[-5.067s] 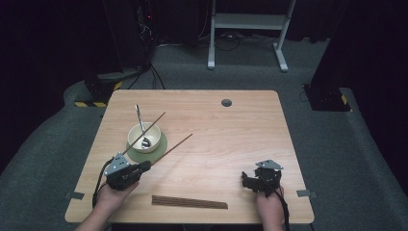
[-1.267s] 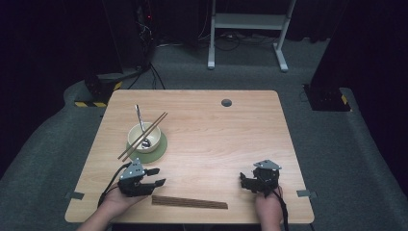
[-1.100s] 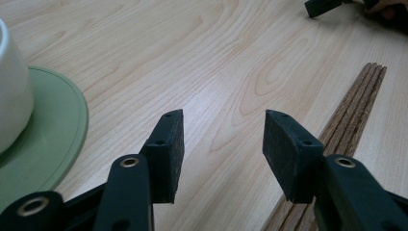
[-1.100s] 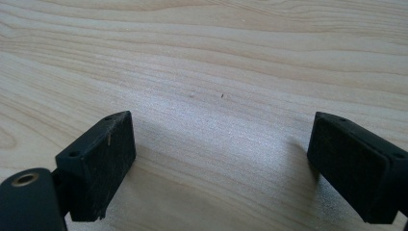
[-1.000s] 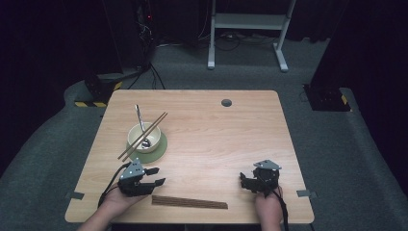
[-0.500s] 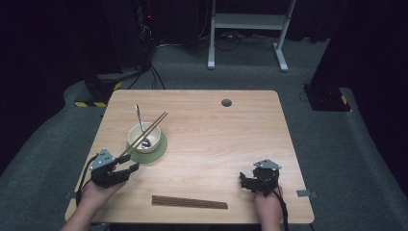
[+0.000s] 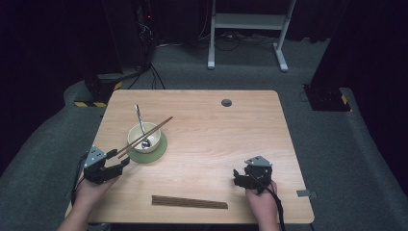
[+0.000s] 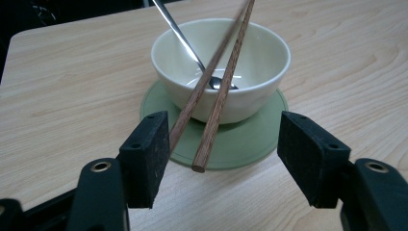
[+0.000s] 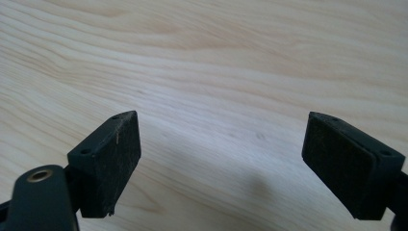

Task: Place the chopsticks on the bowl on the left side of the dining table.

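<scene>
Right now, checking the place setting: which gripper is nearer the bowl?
Left. The left gripper sits just beside the bowl; the right gripper is far across the table.

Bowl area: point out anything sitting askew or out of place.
The two chopsticks lie slanted across the bowl, crossing each other over the spoon, near ends jutting past the green coaster between the left gripper's open jaws. Nothing spilled or damaged.

around the bowl (image 7: 143,138) we find bare table (image 7: 226,139) to its right and far side; its near left is barred by two chopsticks (image 7: 144,137) overhanging the rim, and a spoon (image 7: 140,125) leans from it
</scene>
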Demonstrator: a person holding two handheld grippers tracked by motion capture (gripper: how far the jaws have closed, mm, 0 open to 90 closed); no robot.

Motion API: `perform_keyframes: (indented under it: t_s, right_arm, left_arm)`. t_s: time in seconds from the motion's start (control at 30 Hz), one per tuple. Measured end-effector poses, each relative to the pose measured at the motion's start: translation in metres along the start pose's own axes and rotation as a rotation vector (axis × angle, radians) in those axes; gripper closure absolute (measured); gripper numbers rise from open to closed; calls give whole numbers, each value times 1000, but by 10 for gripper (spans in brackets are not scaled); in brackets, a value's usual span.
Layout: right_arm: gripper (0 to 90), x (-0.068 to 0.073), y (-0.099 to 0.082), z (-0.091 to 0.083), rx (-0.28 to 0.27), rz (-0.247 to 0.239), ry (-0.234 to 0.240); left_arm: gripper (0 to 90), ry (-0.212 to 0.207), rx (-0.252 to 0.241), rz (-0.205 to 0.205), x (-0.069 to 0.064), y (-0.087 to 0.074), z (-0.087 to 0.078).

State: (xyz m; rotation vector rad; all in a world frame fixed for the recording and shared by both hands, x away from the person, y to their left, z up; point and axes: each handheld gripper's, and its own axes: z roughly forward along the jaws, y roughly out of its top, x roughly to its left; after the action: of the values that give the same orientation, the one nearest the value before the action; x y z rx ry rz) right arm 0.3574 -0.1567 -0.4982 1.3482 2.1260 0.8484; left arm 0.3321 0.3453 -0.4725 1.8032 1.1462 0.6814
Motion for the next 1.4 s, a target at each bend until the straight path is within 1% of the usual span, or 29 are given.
perform_keyframes:
  t_s: [0.07, 0.1, 0.13, 0.17, 0.23, 0.3, 0.4, 0.43, 0.47, 0.53, 0.57, 0.6, 0.67, 0.73, 0.8, 0.83, 0.93, 1.0, 1.07, 1.2, 1.3, 1.4]
  right_arm:
    - [134, 7, 5, -1, -13, -29, 15]
    - [134, 11, 7, -1, -15, -39, 19]
    - [134, 14, 10, -2, -17, -44, 33]
    - [133, 17, 13, -2, -20, -48, 49]
    - [134, 25, 20, -3, -37, -61, 61]
    - [135, 34, 29, -2, -57, -58, 87]
    - [140, 49, 43, 0, -89, -78, 120]
    - [138, 55, 48, 2, -92, -88, 119]
    - [138, 60, 53, 3, -91, -100, 128]
    - [137, 69, 61, 7, -95, -117, 159]
    - [140, 73, 65, 9, -94, -124, 173]
    - [141, 77, 69, 11, -92, -128, 180]
    - [152, 84, 75, 13, -92, -138, 181]
    - [158, 90, 79, 15, -96, -145, 180]
    - [163, 94, 81, 16, -93, -158, 178]
    - [166, 95, 81, 17, -89, -161, 176]
    - [172, 99, 81, 20, -74, -162, 171]
    - [174, 99, 81, 21, -69, -172, 165]
    - [176, 100, 80, 22, -67, -170, 163]
    - [179, 100, 81, 23, -70, -169, 162]
    - [180, 100, 81, 24, -70, -172, 160]
    - [180, 100, 81, 25, -65, -170, 156]
  left_arm:
    - [383, 12, -28, 20, -2, 2, -4]
    - [388, 26, -40, 28, -2, 4, -6]
    - [390, 42, -47, 31, -1, 4, -8]
    - [392, 58, -47, 24, 0, 4, -8]
    - [390, 66, -30, -3, 5, 1, -6]
    - [386, 69, -3, -14, 7, -2, -2]
    - [385, 90, 33, 9, 8, -5, 4]
    - [388, 93, 42, 13, 9, -6, 5]
    - [398, 87, 47, 16, 10, -7, 6]
    - [448, 78, 51, 16, 12, -8, 6]
    - [489, 70, 50, 15, 13, -9, 6]
    - [500, 67, 50, 17, 14, -9, 6]
    - [520, 64, 41, 13, 16, -9, 6]
    - [543, 52, 38, 14, 18, -9, 7]
    - [557, 29, 37, 21, 19, -9, 10]
    - [560, 23, 40, 32, 19, -10, 11]
    - [588, 10, 54, 36, 20, -10, 14]
    - [609, -1, 51, 42, 19, -10, 13]
    - [641, -15, 51, 45, 18, -10, 12]
    - [672, -38, 49, 53, 17, -11, 11]
    - [671, -46, 50, 59, 17, -11, 11]
    - [666, -45, 48, 64, 17, -11, 11]
